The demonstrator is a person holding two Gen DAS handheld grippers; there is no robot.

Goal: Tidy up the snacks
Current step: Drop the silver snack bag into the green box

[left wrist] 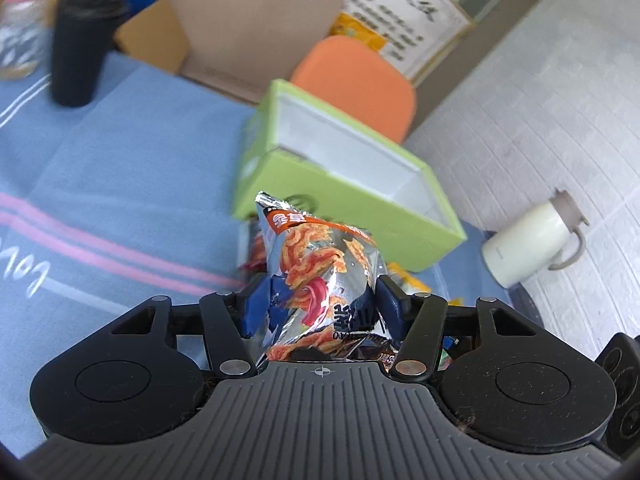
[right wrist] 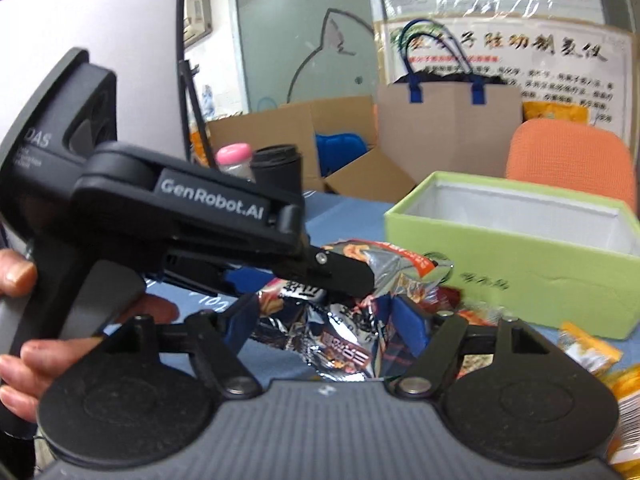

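Note:
My left gripper (left wrist: 320,300) is shut on a silver snack bag with orange chips printed on it (left wrist: 320,272), held above the blue cloth. An open light-green box (left wrist: 352,184) with a white lining stands just beyond it. In the right wrist view the left gripper (right wrist: 352,276) crosses from the left, holding that bag (right wrist: 384,264) near the green box (right wrist: 512,264). My right gripper (right wrist: 324,320) has its blue fingers on either side of a second silver snack bag (right wrist: 344,340); whether they pinch it is unclear.
A black tumbler (left wrist: 80,44) and a pink-capped bottle (left wrist: 24,20) stand at the far left of the blue tablecloth (left wrist: 120,184). Cardboard boxes, a paper bag (right wrist: 448,128) and an orange chair (left wrist: 360,80) sit behind. Yellow snack packets (right wrist: 588,348) lie at right. A white jug (left wrist: 532,240) is on the floor.

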